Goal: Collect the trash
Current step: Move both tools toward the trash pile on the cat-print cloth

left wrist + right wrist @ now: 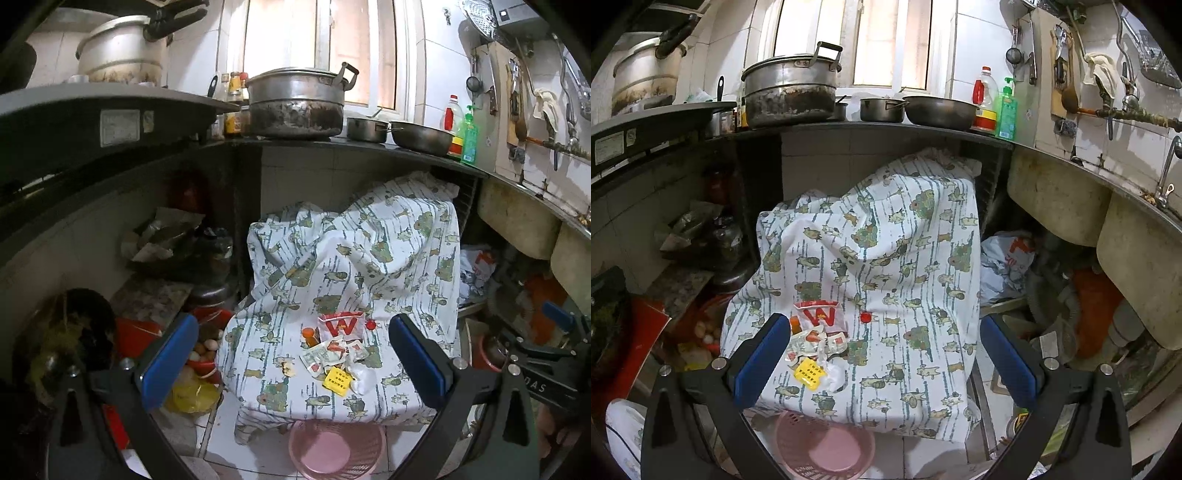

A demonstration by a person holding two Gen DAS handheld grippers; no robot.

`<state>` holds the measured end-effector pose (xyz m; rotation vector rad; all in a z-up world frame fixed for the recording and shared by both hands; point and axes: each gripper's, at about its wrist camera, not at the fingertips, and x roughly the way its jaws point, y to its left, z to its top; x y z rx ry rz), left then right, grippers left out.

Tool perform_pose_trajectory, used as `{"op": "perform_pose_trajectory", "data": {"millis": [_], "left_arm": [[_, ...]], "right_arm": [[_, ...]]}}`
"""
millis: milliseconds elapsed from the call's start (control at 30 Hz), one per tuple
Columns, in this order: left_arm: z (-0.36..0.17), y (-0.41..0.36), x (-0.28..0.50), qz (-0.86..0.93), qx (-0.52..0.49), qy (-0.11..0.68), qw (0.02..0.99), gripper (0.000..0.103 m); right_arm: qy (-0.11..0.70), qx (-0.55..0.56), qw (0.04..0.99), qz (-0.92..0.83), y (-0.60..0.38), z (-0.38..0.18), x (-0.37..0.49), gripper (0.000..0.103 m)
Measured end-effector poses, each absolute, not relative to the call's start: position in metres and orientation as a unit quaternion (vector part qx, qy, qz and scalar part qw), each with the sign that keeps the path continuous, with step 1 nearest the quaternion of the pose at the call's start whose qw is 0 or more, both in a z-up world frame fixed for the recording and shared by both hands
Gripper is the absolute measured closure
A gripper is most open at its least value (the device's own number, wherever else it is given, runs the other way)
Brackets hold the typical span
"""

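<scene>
Several crumpled sachets and wrappers lie heaped on the fish-print cloth, directly above the pink plastic basket. Collection not begun, you judge. Your left gripper and right gripper both gape wide, empty; next, close one on a wrapper.

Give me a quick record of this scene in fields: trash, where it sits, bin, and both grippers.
trash: pile of wrappers, incl. yellow packet, small orange bottle, red cap
surface: patterned cloth draped over a low stand
bin: pink basket on floor in front, below the cloth's front edge
left gripper: open, empty
right gripper: open, empty
</scene>
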<state>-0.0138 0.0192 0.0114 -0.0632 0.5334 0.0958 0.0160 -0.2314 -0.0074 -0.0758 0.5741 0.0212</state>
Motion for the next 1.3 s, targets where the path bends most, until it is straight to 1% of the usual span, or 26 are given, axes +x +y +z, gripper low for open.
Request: {"op": "perform_pose_trajectory", "data": {"millis": [633,967,1300], "left_arm": [[0.011,0.022,-0.017,0.075,-0.021,0.255,0.964,0.0],[0.017,0.021,-0.023,0.087,-0.016,0.235,0.968,0.0],[0.018,0.022,-0.025,0.067,-0.027,0.239,0.968,0.0]], "right_arm": [[0.282,-0.035,0.959,0.008,-0.237,-0.012,0.018,0.0],[0.283,-0.034,0.959,0.01,-0.238,-0.012,0.018,0.0],[0.278,-0.034,0.96,0.003,-0.237,-0.009,0.017,0.0]]}}
